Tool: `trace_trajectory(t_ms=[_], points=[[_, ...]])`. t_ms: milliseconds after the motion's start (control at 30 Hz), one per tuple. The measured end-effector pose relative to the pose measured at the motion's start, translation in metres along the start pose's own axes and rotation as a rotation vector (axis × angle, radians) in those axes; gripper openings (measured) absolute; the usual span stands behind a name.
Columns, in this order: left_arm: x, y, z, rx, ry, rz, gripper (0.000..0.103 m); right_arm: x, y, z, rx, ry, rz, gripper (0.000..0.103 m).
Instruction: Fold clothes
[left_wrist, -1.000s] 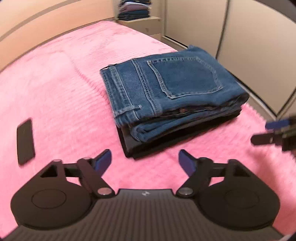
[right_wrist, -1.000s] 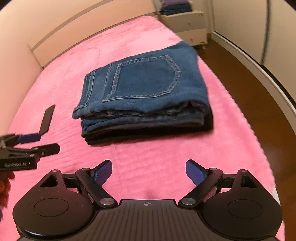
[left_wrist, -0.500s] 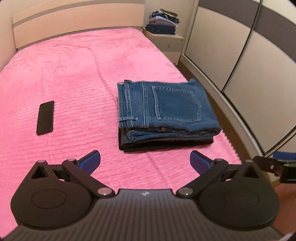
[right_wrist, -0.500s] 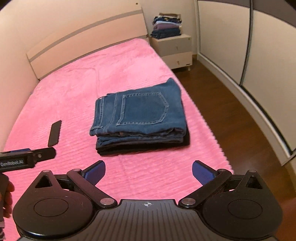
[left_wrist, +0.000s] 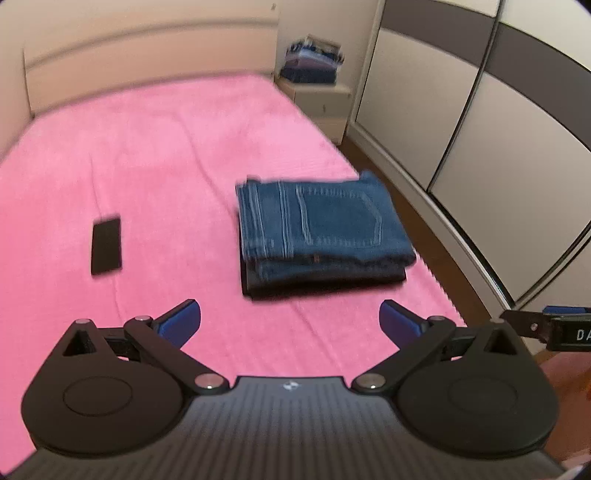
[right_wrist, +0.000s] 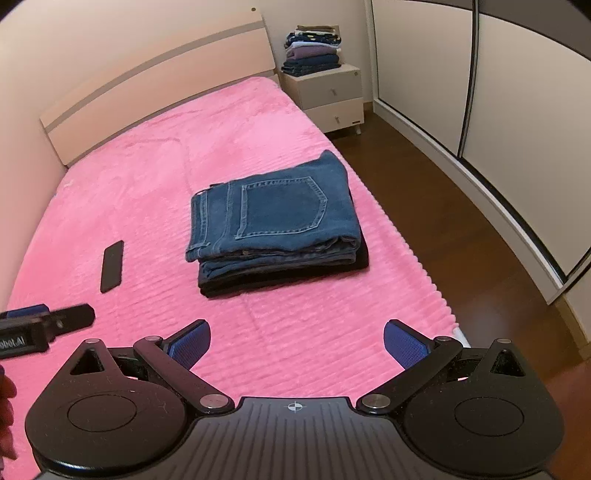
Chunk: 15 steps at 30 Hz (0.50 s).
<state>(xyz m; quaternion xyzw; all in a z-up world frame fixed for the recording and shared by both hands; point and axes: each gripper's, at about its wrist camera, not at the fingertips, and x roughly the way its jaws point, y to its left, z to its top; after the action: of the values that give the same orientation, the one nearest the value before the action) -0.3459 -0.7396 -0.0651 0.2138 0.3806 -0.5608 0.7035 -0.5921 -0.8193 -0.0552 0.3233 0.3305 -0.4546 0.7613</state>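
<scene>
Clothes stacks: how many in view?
2. One on the pink bed: folded jeans atop a dark garment. One multi-item pile on the nightstand beside the headboard. Others may lie out of frame.

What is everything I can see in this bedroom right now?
Folded blue denim jeans: one, blue, on a dark garment near the bed's right edge.
Folded dark garment: one, black, under the jeans.
Flat black rectangular slab: one, black, on the cover left of the jeans.
Fluffy pink bed cover: one, pink, over the bed.
Pale wooden headboard: one, beige, far end.
White bedside cabinet: one, right of the headboard.
Stack of folded clothes: one, mixed colours, on the cabinet.
Left hand-held gripper: open, empty.
Right hand-held gripper: open, empty.
</scene>
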Motion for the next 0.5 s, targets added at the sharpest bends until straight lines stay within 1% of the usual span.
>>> trace_trajectory(t_ms=[67, 200, 300, 500], points=[[-0.003, -0.003, -0.002, 0.017, 0.004, 0.013, 0.101, 0.000, 0.005, -0.001, -0.009, 0.002, -0.006, 0.102], [-0.010, -0.005, -0.002, 0.029, 0.005, 0.011, 0.101, 0.001, 0.014, -0.003, -0.020, 0.014, -0.019, 0.102], [-0.013, -0.006, -0.003, 0.056, 0.009, 0.023, 0.101, 0.002, 0.018, -0.005, -0.016, 0.017, -0.021, 0.102], [-0.013, 0.000, -0.003, 0.057, 0.018, 0.056, 0.101, 0.004, 0.026, -0.009, -0.039, 0.030, -0.026, 0.102]])
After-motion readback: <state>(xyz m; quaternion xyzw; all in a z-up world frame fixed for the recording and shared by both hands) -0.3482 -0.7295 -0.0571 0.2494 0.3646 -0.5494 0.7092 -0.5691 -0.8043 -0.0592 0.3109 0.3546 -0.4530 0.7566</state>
